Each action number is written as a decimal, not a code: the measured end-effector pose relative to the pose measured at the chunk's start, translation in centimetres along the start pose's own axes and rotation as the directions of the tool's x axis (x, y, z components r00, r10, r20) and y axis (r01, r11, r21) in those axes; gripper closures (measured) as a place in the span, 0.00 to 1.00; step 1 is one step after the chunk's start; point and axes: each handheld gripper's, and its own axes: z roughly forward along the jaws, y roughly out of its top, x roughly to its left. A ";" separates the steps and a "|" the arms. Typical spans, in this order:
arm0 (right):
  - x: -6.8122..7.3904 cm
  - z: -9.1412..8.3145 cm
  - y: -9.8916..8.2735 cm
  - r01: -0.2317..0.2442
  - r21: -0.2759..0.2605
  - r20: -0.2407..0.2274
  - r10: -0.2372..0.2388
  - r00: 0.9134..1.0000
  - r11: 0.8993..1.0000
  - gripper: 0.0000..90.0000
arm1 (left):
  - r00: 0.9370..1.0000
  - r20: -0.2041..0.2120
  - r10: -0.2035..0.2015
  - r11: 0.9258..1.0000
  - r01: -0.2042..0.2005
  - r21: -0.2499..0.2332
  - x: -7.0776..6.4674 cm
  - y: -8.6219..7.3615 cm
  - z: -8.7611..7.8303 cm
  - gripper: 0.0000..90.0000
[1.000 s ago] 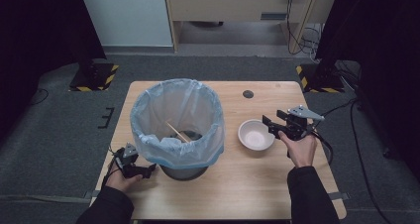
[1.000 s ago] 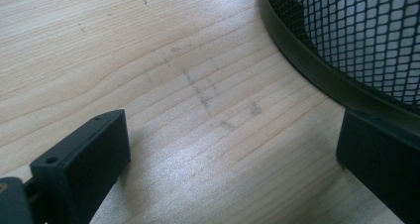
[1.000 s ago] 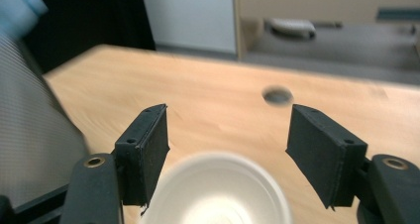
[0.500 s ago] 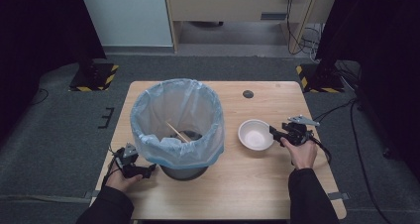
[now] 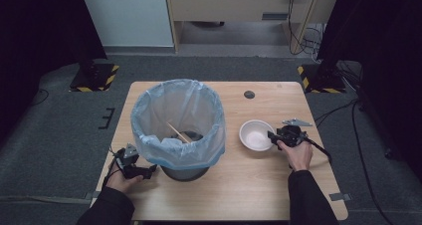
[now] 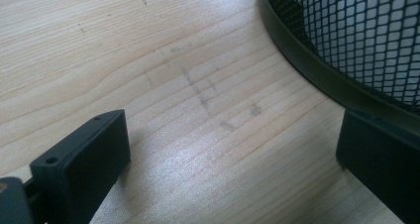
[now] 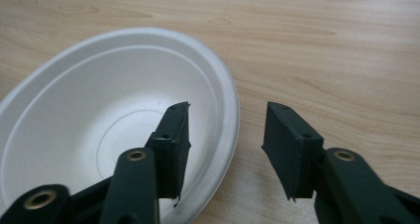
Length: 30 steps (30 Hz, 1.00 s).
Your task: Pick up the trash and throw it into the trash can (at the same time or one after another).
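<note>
A white paper bowl [image 5: 256,134] [image 7: 99,115] sits right of centre on the wooden table [image 5: 249,185]. My right gripper [image 5: 272,135] [image 7: 228,110] is low at the bowl's right rim. Its jaws have just been closing and straddle that rim, one inside the bowl and one outside, with a gap left on each side. A black mesh bin [image 5: 177,120] [image 6: 356,30] lined with a pale blue bag stands to the left of the bowl. My left gripper [image 5: 149,170] [image 6: 233,130] rests open on the table at the bin's base, bare wood between its jaws.
A thin wooden stick [image 5: 179,133] leans inside the bin. A small dark round disc [image 5: 249,94] lies near the table's far edge. Grey carpet surrounds the table, with cables at the right.
My right gripper has sunk from above the bowl's right side down to its rim, and its jaws have narrowed around the rim. The left gripper and the bin have not moved.
</note>
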 end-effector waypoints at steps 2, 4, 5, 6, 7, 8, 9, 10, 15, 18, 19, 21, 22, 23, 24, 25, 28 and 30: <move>0.1 0.1 -0.1 -0.005 0.010 -0.006 0.006 1.000 1.000 0.66 | 1.000 0.000 0.000 1.000 0.000 0.000 0.0 0.0 0.0 0.00; 0.3 0.1 -0.2 -0.012 0.018 -0.011 0.012 1.000 1.000 0.70 | 1.000 0.000 0.000 1.000 0.000 0.000 0.0 0.0 0.0 0.00; 0.3 0.1 -0.2 -0.017 0.023 -0.012 0.017 1.000 1.000 0.73 | 1.000 0.000 0.000 1.000 0.000 0.000 0.0 0.0 0.0 0.00; 0.4 0.1 -0.2 -0.013 0.027 -0.012 0.013 1.000 1.000 0.75 | 1.000 0.000 0.000 1.000 0.000 0.000 0.0 0.0 0.0 0.00; 0.4 0.1 -0.2 -0.015 0.031 -0.010 0.015 1.000 0.999 0.77 | 1.000 0.000 0.000 1.000 0.000 0.000 0.0 0.0 0.0 0.00; 0.5 0.1 -0.2 -0.014 0.031 -0.009 0.015 1.000 0.999 0.79 | 1.000 0.000 0.000 1.000 0.000 0.000 0.0 0.0 0.0 0.00; 0.5 0.0 -0.2 -0.015 0.035 -0.009 0.015 1.000 0.999 0.82 | 1.000 0.000 0.000 1.000 0.000 0.000 0.0 0.0 0.0 0.00; 0.6 0.0 -0.1 -0.015 0.035 -0.012 0.016 1.000 0.999 0.83 | 1.000 0.000 0.000 1.000 0.000 0.000 0.0 0.0 0.0 0.00; 1.1 -0.4 0.1 -0.031 0.014 -0.014 0.031 0.999 0.999 0.87 | 1.000 0.000 0.000 1.000 0.000 0.000 0.0 0.0 0.0 0.00; 1.5 -0.9 0.6 -0.026 0.005 -0.017 0.026 1.000 1.000 0.89 | 1.000 0.000 0.000 1.000 0.000 0.000 0.0 0.0 0.0 0.00; 1.6 -1.0 0.7 -0.022 0.004 -0.016 0.022 1.000 1.000 0.90 | 1.000 0.000 0.000 1.000 0.000 0.000 0.0 0.0 0.0 0.00; 1.8 -1.3 1.0 -0.025 -0.005 -0.022 0.025 0.999 1.000 0.90 | 1.000 0.000 0.000 1.000 0.000 0.000 0.0 0.0 0.0 0.00; 1.9 -1.5 1.2 -0.028 -0.011 -0.022 0.028 0.999 1.000 0.91 | 1.000 0.000 0.000 1.000 0.000 0.000 0.0 0.0 0.0 0.00; 2.0 -1.7 1.4 -0.030 -0.020 -0.022 0.029 0.999 0.999 0.91 | 1.000 0.000 0.000 1.000 0.000 0.000 0.0 0.0 0.0 0.00; 2.0 -2.0 1.6 -0.028 -0.029 -0.020 0.028 0.999 0.999 0.92 | 1.000 0.000 0.000 1.000 0.000 0.000 0.0 0.0 0.0 0.00; 2.0 -2.3 1.8 -0.026 -0.036 -0.018 0.025 1.000 0.999 0.92 | 1.000 0.000 0.000 1.000 0.000 0.000 0.0 0.0 0.0 0.00; 2.1 -3.2 2.4 -0.012 -0.064 -0.005 0.012 1.000 0.998 0.93 | 1.000 0.000 0.000 1.000 0.000 -0.001 0.0 0.0 0.0 0.00; 2.1 -3.6 2.7 -0.011 -0.079 -0.005 0.011 1.000 0.997 0.93 | 1.000 0.000 0.000 1.000 0.000 -0.001 0.0 0.0 0.0 0.00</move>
